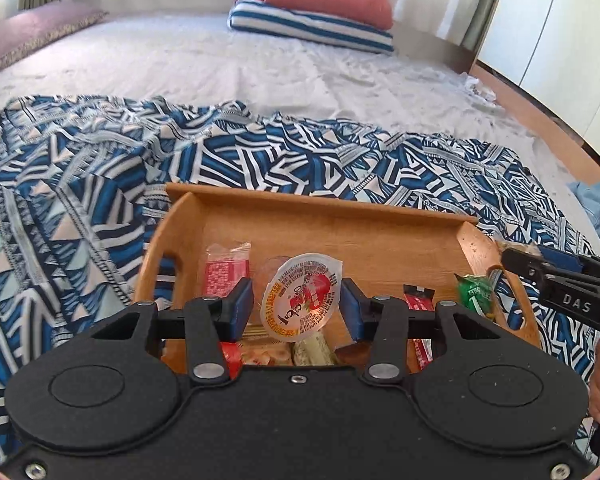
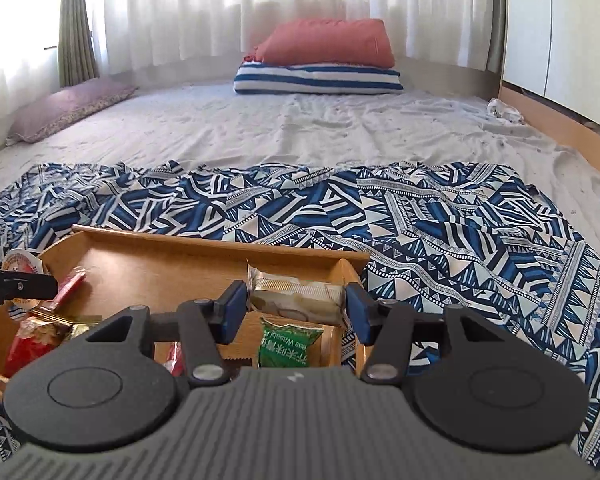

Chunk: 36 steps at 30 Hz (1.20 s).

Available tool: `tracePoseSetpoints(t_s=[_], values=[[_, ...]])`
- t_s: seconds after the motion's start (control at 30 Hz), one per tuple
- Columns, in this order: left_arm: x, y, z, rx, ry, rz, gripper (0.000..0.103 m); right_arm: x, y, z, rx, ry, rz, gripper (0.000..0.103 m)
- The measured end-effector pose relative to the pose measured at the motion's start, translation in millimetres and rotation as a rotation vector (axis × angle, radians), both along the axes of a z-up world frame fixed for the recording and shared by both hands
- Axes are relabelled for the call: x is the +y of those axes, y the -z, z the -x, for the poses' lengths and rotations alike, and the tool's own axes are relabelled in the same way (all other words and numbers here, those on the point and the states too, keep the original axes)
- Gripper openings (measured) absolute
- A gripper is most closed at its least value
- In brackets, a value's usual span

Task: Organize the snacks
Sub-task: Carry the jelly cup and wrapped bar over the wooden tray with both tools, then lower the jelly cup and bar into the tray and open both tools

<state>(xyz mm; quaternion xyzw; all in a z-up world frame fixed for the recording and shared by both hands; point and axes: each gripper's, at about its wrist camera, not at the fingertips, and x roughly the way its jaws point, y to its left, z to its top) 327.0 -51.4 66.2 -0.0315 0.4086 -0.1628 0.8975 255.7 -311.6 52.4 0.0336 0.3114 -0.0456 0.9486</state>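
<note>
We're nearly done: left gripper (image 1: 298, 307) pinches a jelly cup (image 1: 300, 294), right gripper (image 2: 296, 306) pinches a biscuit pack (image 2: 296, 298), both over the tray (image 1: 320, 216) already holding several snacks

Both cameras ride just behind their fingers, tilted down over the wooden tray (image 1: 312, 216) – close below – and facing up the bed toward the curtains (image 2: 260, 8). They share tray, patterned cloth (image 2: 420, 216) and stacked pillows (image 1: 320, 12).
</note>
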Motion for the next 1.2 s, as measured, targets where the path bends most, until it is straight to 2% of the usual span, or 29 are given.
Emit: tracePoseSetpoints(t_s=[0.3, 0.47, 1.03, 1.13, 1.2], values=[[-10.4, 27.6, -28.8, 0.055, -0.034, -0.029, 0.044, 3.2, 18.9, -32.4, 0.065, -0.002, -0.007, 0.057], [-13.1, 37.2, -33.1, 0.060, -0.038, -0.044, 0.044, 10.2, 31.3, -44.6, 0.098, -0.008, 0.041, 0.057], [-18.9, 39.4, -31.3, 0.024, -0.011, -0.079, 0.045, 4.7, 49.1, -45.7, 0.125, -0.002, -0.007, 0.059], [-19.1, 37.3, -31.2, 0.023, -0.012, -0.081, 0.046, 2.9, 49.7, -44.1, 0.124, 0.002, -0.018, 0.062], [-18.5, 34.3, -29.8, 0.014, -0.017, -0.079, 0.053, 2.3, 48.1, -42.2, 0.118, 0.000, -0.024, 0.066]])
